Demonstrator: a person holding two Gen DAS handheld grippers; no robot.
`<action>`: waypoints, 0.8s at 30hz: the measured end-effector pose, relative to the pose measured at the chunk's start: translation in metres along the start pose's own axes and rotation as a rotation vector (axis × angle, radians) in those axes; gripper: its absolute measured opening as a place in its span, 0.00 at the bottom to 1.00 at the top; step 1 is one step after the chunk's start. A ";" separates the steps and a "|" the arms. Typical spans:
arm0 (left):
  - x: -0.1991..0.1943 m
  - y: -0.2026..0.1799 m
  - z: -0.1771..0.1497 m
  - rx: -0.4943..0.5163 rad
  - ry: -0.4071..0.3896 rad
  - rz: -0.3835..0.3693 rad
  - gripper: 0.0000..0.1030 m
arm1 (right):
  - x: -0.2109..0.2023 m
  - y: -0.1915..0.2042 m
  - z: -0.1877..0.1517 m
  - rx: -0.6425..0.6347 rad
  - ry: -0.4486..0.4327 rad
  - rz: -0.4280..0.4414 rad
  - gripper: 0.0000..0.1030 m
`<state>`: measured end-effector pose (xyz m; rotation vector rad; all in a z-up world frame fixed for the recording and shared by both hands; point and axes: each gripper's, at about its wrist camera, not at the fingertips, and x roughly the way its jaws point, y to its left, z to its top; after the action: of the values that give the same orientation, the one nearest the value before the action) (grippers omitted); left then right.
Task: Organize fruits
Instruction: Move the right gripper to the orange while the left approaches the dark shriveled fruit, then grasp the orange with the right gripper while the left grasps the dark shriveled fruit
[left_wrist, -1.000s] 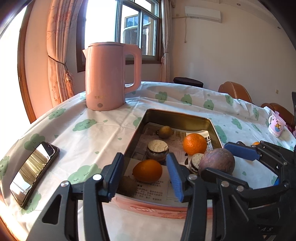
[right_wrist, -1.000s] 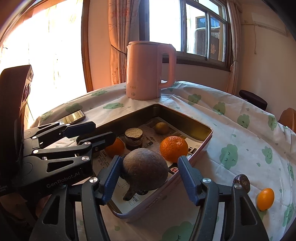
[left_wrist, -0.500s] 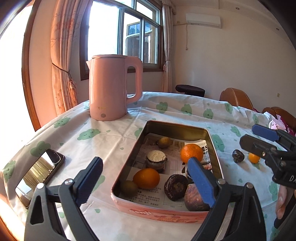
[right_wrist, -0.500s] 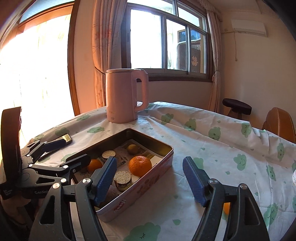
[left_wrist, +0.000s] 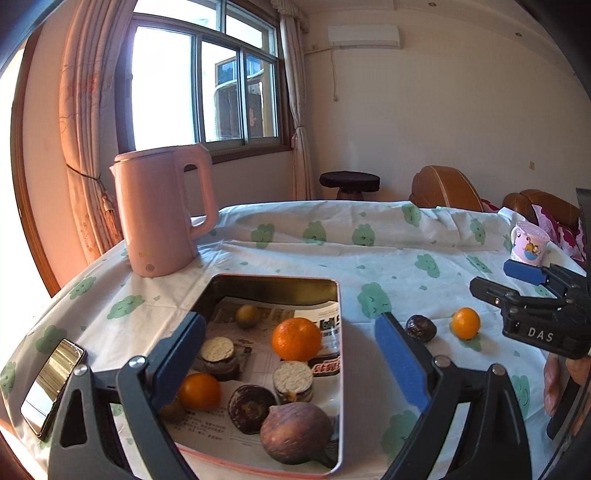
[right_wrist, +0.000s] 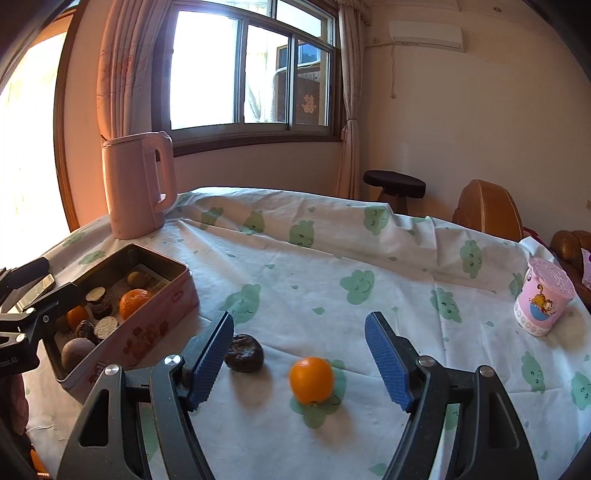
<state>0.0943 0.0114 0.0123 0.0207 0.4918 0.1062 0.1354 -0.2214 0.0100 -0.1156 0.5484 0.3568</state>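
- The worktop wears a white cloth printed with green clouds.
- A pink kettle stands at the far left, beyond the tin.
- An open pink tin, lined with newspaper, sits on the left half of the worktop. It holds a large orange, a smaller orange, a brown round fruit at its near right corner, a yellowish fruit at the far end, and dark fruits, some with pale cut tops.
- The left gripper hangs above the tin's near end, its blue fingers spread wide with nothing gripped.
- The right gripper is over the cloth to the right of the tin, fingers apart and empty.
- A pink cartoon cup stands at the far right.
- A phone lies at the near left edge.
- A small orange rests on the cloth ahead of the right fingers, not touched.
- A dark wrinkled fruit lies just left of it, near the tin.
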 end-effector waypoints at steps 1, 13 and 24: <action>0.001 -0.009 0.002 0.014 -0.004 -0.011 0.92 | 0.002 -0.009 -0.001 0.016 0.012 -0.014 0.73; 0.045 -0.050 0.008 0.053 0.083 -0.035 0.93 | 0.034 -0.029 -0.017 0.061 0.157 0.029 0.72; 0.056 -0.059 0.005 0.062 0.105 -0.044 0.92 | 0.056 -0.020 -0.021 0.030 0.269 0.113 0.51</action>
<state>0.1510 -0.0416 -0.0123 0.0653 0.5997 0.0489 0.1770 -0.2277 -0.0376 -0.1044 0.8281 0.4463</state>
